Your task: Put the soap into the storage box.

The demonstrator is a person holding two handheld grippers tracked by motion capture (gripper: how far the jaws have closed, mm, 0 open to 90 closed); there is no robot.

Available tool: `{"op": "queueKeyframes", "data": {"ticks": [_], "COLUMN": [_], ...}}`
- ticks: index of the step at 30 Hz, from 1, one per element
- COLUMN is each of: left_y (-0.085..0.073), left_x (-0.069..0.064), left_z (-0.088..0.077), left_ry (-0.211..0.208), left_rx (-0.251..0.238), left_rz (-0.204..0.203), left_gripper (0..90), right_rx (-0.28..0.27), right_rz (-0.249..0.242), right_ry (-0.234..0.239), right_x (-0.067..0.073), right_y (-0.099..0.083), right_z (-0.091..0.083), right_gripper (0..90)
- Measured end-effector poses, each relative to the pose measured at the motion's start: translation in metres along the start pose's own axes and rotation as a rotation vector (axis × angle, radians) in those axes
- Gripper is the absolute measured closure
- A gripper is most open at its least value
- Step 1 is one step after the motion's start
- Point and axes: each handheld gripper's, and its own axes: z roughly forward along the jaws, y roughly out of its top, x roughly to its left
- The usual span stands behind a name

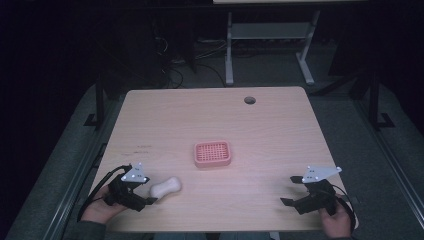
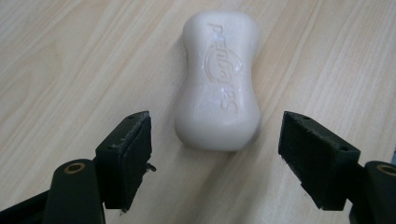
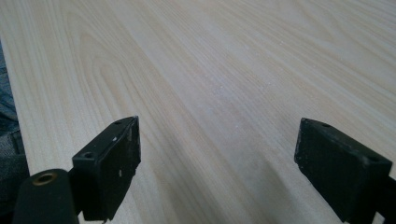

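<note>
— What sits in the middle of the desk [image 1: 280, 130]?
— A pink soap dish [image 1: 212, 153] with little holes in it.
— Anything else on the wood?
— A small round hole [image 1: 249, 100] near the far edge.
— And behind?
— White legs of another table [image 1: 229, 47] on the dark floor [image 1: 270, 70], with cables [image 1: 175, 75].

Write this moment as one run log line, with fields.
left gripper: open, lined up on soap | right gripper: open, idle | soap dish: empty
</note>
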Motion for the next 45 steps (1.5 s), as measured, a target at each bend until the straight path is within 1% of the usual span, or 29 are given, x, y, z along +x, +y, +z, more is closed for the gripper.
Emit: {"op": "queueKeyframes", "data": {"ticks": [4, 6, 7, 10, 13, 16, 19, 22, 36, 40, 41, 45], "left_y": [0.003, 0.003, 0.005, 0.007, 0.008, 0.008, 0.011, 0.014, 0.020, 0.024, 0.025, 0.027], "left_x": [0.000, 0.000, -0.001, 0.000, 0.000, 0.001, 0.001, 0.001, 0.003, 0.004, 0.004, 0.004], "left_z": [0.000, 0.000, 0.000, 0.001, 0.003, 0.005, 0.007, 0.012, 0.019, 0.025, 0.026, 0.030], "left_ry": [0.000, -0.002, -0.005, -0.007, -0.012, -0.015, -0.020, -0.024, -0.032, -0.039, -0.038, -0.042], "left_rx": [-0.001, -0.003, -0.006, 0.000, 0.004, 0.008, 0.010, 0.018, 0.025, 0.033, 0.034, 0.043], "left_rz": [0.009, 0.007, 0.009, 0.017, 0.012, 0.018, 0.019, 0.030, 0.033, 0.032, 0.039, 0.040], "left_gripper": [25.3, 25.4, 25.4, 25.5, 25.6, 25.6, 25.6, 25.6, 25.7, 25.7, 25.7, 25.9], "right_rx": [0.001, -0.001, 0.006, 0.007, 0.009, 0.009, 0.007, 0.006, 0.006, 0.009, 0.010, 0.011], "right_rz": [0.003, -0.003, 0.001, 0.001, 0.001, 0.002, -0.003, -0.004, -0.005, -0.008, -0.004, -0.004], "right_ry": [0.002, 0.002, 0.003, 0.004, 0.004, 0.004, 0.005, 0.006, 0.008, 0.009, 0.009, 0.010], "right_x": [0.000, 0.000, 0.001, 0.001, 0.001, 0.001, 0.001, 0.001, 0.001, 0.001, 0.001, 0.001], "right_y": [0.000, 0.000, 0.000, 0.000, 0.000, 0.000, 0.001, 0.001, 0.001, 0.001, 0.001, 0.001], "right_z": [0.000, 0.001, 0.001, 0.001, 0.001, 0.002, 0.002, 0.002, 0.002, 0.002, 0.002, 0.002], "right_gripper": [14.1, 14.2, 14.2, 14.1, 14.2, 14.2, 14.2, 14.2, 14.2, 14.2, 14.1, 14.2]}}
